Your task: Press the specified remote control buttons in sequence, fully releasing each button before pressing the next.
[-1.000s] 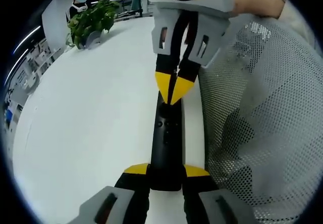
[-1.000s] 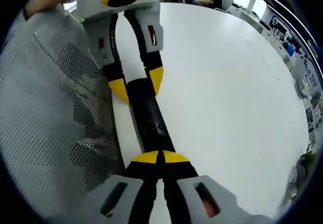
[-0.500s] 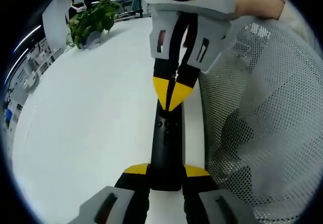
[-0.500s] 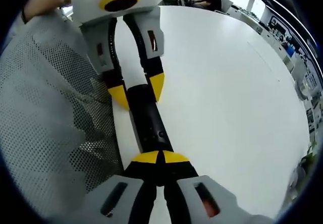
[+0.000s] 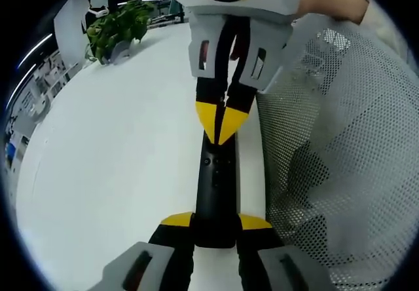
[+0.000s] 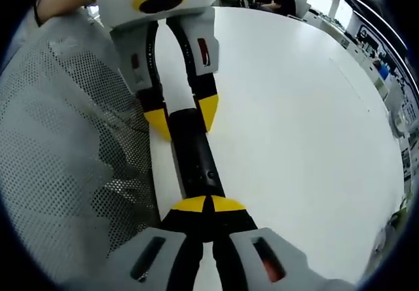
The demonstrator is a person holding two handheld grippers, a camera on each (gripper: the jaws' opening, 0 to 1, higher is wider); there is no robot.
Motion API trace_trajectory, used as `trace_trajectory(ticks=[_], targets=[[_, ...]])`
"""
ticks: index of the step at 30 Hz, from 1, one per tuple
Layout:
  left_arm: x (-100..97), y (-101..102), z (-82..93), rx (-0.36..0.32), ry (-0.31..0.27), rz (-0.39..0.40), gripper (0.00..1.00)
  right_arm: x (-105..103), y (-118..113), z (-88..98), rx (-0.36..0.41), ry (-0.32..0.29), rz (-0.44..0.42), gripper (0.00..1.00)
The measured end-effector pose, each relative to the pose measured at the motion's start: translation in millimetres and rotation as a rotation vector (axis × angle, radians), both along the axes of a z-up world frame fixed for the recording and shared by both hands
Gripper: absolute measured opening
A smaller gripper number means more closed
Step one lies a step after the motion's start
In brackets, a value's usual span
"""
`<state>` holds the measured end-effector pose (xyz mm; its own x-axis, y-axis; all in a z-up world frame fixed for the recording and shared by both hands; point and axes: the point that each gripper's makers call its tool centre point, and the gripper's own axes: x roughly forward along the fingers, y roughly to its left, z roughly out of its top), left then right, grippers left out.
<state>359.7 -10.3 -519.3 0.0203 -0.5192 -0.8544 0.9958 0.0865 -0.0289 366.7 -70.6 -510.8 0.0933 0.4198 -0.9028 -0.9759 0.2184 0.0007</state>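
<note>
White tabletop (image 5: pixel 118 166) is spreading around the scene, and we are working near its edge. We are holding the black remote control (image 5: pixel 215 193) lengthwise between the two tools: the left gripper (image 5: pixel 216 229) is clamping its near end, one yellow-tipped jaw on each side, so that the button face is staying upward and steady. Straight ahead of that gripper, the right gripper (image 5: pixel 222 124) is pointing down with its jaws closed together into a single tip, apparently to serve as a pressing point on the remote's far end; in the right gripper view the same closed tip (image 6: pixel 208 206) is lying over the remote (image 6: pixel 195 156). Whether a button is being depressed we cannot tell. Beside the remote, a white mesh chair back (image 5: pixel 327 140) is rising; far ahead, a potted plant (image 5: pixel 118 25) is standing.
</note>
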Motion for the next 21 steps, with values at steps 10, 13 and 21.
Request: trace_trajectory(ticks=[10, 13, 21], targets=[[-0.4, 0.0, 0.2, -0.007, -0.004, 0.0, 0.24, 0.1, 0.9, -0.1, 0.031, 0.016, -0.056, 0.0], [-0.6, 0.1, 0.3, -0.011, 0.003, 0.007, 0.24, -0.7, 1.7, 0.1, 0.027, 0.007, -0.037, 0.0], [-0.4, 0.2, 0.5, -0.013, 0.005, 0.006, 0.24, 0.1, 7.2, -4.1, 0.03, -0.008, 0.015, 0.0]])
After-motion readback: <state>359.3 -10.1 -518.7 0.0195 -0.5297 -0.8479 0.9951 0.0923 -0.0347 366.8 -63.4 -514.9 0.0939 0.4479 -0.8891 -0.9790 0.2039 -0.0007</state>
